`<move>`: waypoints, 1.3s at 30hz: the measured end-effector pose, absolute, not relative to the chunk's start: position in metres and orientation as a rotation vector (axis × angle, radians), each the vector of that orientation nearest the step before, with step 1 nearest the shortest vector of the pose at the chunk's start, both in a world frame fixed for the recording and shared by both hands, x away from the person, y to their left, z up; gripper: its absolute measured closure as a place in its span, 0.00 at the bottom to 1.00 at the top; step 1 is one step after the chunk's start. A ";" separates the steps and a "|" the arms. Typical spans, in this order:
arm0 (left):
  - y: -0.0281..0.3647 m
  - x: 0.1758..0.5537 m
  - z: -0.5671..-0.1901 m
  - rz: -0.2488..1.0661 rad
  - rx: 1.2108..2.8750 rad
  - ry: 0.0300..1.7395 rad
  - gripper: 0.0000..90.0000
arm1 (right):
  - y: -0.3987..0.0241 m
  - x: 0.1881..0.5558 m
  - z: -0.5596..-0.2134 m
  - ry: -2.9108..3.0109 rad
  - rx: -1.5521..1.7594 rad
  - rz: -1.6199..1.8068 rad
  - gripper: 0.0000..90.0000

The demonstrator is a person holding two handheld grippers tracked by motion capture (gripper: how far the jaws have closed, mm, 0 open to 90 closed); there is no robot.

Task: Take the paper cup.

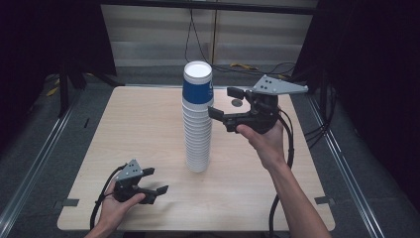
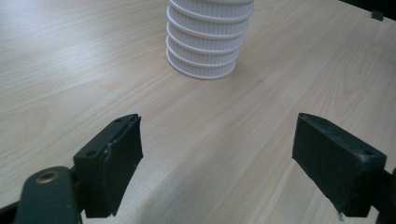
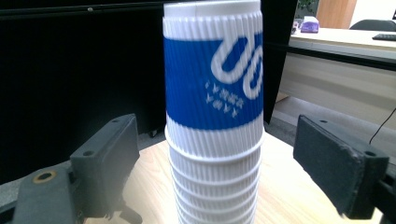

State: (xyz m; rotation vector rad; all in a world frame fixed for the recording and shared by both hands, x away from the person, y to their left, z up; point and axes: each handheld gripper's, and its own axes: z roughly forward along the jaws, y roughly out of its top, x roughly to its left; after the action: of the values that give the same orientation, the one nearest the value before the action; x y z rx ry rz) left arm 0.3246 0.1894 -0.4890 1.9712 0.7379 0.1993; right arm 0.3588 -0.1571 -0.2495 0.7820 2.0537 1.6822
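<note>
towering cup stack (image 1: 197, 119) between grippers

A lab recording booth: black curtains (image 1: 44, 34), floor rails (image 1: 34, 163), trailing cables (image 1: 193, 39), light wooden table (image 1: 138, 129).

The top cup (image 3: 212, 79) of the stack of paper cups (image 1: 197, 119) carries the only printing: a blue band around its ribbed white wall, and on that band, in the right gripper view, large white rounded outline shapes like linked loops or letters, part of a logo cut off by the curve of the cup; beneath them a short row of small white characters, too blurred to read; in the high view the same band shows a few white marks at its right edge, too small to make out; no word or number is legible anywhere.
</note>
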 end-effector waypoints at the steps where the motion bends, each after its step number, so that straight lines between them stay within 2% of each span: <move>1: 0.189 0.325 -0.489 0.199 1.971 0.738 0.18 | -0.156 0.360 -0.247 2.057 0.780 1.681 0.15; 4: 0.189 0.325 -0.489 0.195 1.971 0.736 0.18 | -0.153 0.365 -0.243 2.072 0.776 1.678 0.16; 6: 0.189 0.324 -0.489 0.191 1.971 0.736 0.18 | -0.150 0.370 -0.241 2.090 0.770 1.678 0.19; 20: 0.188 0.325 -0.490 0.181 1.972 0.733 0.18 | -0.127 0.391 -0.226 2.162 0.763 1.630 0.16; 36: 0.188 0.323 -0.489 0.194 1.983 0.720 0.18 | -0.108 0.408 -0.216 2.218 0.764 1.587 0.19; 39: 0.187 0.323 -0.489 0.232 2.004 0.706 0.18 | -0.106 0.411 -0.218 2.235 0.775 1.579 0.21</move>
State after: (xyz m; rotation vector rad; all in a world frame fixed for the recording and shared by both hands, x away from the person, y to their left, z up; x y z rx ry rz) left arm 0.3229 0.1868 -0.4886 2.0038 0.7061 0.2316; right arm 0.4113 -0.1062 -0.2180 0.7754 2.2345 1.5794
